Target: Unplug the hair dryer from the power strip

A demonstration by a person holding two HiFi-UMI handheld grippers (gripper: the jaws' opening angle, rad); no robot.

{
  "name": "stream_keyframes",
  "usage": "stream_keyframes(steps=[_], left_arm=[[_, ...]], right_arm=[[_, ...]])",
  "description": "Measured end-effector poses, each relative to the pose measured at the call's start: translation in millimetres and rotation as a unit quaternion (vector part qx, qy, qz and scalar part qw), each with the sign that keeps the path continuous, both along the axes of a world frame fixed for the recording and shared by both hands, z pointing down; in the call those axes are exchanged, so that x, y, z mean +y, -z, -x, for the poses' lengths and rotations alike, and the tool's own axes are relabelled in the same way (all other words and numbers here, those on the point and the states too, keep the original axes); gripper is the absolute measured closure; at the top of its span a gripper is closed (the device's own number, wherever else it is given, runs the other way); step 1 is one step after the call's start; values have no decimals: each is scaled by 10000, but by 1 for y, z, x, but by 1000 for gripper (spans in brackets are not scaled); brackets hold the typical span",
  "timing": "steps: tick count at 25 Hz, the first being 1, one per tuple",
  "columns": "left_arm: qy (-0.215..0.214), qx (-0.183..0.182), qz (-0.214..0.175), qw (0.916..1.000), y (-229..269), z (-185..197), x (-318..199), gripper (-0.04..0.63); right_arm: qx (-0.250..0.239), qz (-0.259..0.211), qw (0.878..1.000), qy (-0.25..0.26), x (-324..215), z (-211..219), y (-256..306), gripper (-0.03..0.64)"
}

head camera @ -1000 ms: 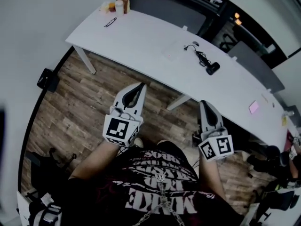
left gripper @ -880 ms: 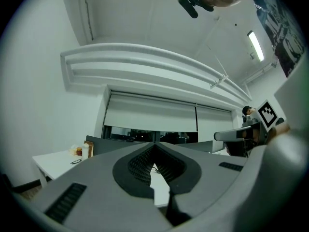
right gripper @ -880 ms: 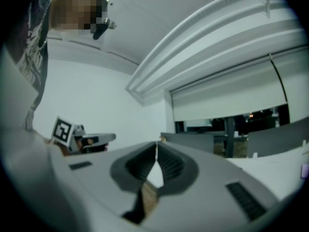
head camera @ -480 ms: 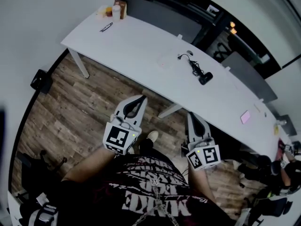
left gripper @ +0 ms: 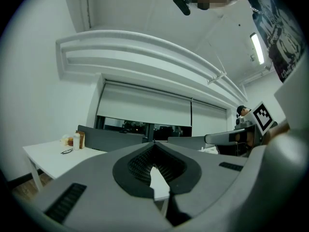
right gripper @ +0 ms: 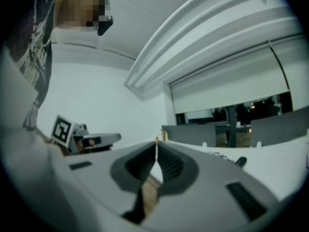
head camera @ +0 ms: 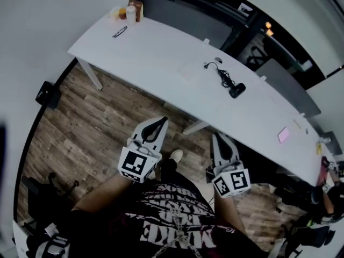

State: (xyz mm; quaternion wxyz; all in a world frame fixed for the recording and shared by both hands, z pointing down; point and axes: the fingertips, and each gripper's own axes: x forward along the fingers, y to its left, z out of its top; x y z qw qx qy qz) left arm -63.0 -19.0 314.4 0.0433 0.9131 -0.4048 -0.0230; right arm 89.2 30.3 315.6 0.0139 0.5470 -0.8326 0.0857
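Note:
The black hair dryer (head camera: 236, 89) lies on the long white table (head camera: 161, 47), its dark cord (head camera: 221, 75) coiled just to its left. A pale flat thing (head camera: 189, 71) lies next to the cord; I cannot tell what it is. Both grippers hang over the wooden floor, short of the table's near edge and close to the person's body. My left gripper (head camera: 162, 120) is shut and holds nothing, its tips meeting (left gripper: 154, 142). My right gripper (head camera: 216, 135) is also shut and empty (right gripper: 156, 140). In the right gripper view the dryer (right gripper: 240, 162) shows small and far off.
Bottles and a box (head camera: 130, 9) stand at the table's far left end, with glasses (head camera: 119, 32) near them. A pink item (head camera: 283, 135) lies toward the right end. Dark partition panels (head camera: 183, 12) back the table. A black object (head camera: 47, 94) sits on the floor at left.
Both grippers have sunk and drawn closer to the person's body, jaws staying shut. The dryer and cord lie as before.

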Motion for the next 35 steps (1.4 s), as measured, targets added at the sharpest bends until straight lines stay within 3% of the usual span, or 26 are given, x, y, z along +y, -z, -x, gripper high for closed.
stream_keyframes(steps=[7,14,26,35], left_arm=[[25,-167,357,9992,-29,-9,-22,569],[-98,-365,404,9985,-41,-29,-51,569],[-383,-406,-27,9984,0,-100,-124,569],[-240,-470,-159,9985,14,-145,-162,569]], right_arm=[[-132,277,9995,37,-19,-4,-23,581],[-286,443,9986,-12,-46,-19,-37,581],[-441,10,9989,-174,-105,-82,-9,581],[-569,-127,9983,-23,-151,-130,1,581]])
